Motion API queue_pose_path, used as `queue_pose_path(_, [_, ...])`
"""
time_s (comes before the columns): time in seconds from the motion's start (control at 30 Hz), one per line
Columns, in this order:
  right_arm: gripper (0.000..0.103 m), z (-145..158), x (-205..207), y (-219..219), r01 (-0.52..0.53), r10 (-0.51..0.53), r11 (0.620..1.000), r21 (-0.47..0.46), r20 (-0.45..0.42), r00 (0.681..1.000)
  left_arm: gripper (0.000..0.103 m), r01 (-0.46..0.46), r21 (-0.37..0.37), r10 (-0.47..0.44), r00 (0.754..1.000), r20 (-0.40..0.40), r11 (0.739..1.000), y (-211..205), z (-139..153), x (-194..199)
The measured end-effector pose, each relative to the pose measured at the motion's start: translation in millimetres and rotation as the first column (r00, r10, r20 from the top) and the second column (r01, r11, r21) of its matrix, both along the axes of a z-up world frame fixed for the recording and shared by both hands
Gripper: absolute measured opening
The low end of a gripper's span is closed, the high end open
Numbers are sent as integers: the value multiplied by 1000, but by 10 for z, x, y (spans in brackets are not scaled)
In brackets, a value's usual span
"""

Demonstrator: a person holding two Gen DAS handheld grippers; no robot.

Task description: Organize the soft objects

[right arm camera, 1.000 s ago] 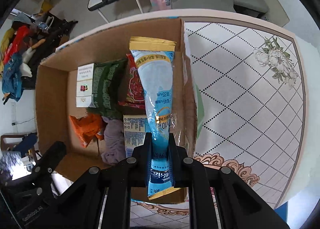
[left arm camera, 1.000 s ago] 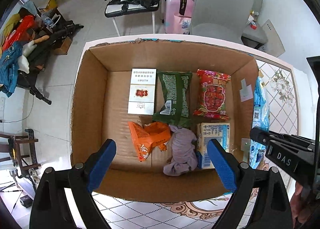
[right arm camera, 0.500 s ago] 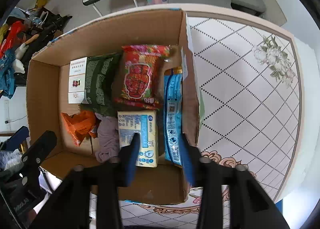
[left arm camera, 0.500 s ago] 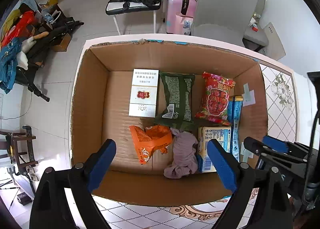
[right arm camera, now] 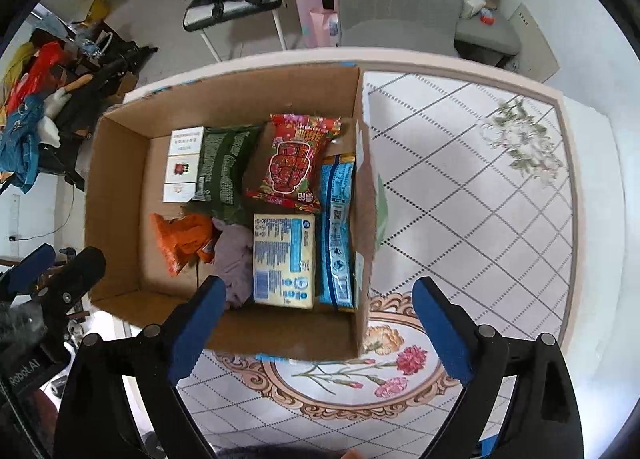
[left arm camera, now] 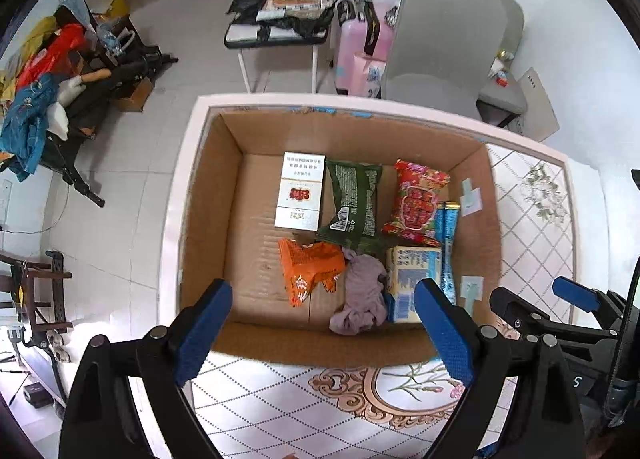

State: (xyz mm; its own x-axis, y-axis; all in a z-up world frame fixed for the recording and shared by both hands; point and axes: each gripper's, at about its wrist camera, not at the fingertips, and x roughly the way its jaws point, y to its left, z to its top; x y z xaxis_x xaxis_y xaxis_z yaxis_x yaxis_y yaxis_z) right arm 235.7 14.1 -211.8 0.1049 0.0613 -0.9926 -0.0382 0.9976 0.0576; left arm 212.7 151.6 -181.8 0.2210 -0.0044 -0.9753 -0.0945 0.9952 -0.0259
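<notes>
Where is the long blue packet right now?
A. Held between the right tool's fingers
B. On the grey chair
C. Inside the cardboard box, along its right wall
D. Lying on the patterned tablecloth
C. The blue packet lies in the cardboard box against its right wall, beside the pale yellow packet; the right gripper is open and holds nothing.

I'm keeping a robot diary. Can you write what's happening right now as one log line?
left gripper: open, empty | right gripper: open, empty | blue packet: in cardboard box, along right wall
</notes>
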Motion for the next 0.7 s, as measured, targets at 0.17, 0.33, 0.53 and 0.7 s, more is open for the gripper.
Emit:
queue_pose_path(0.17, [96,553,-338,-47,-7,6,1000,12,108,994,93,25,29,-28,996,89,999,-102,542,-310])
queue_pose_path(0.33, [96,1072,-678,-120,-4,1,1000,13,208,978,93,34,40,-39,987,157,999,-150,972,-588])
queue_pose_path(0.53, [96,1580,-1084,-212,-1,-7,1000,28,285,958,93,21,35,-28,979,201,999,-162,1317,-927])
queue_pose_path(0.7, [96,1926,-1390,-260,-2,-2,1000,12,348,937,93,12,28,-18,974,224,1000,-190,1496,-1146])
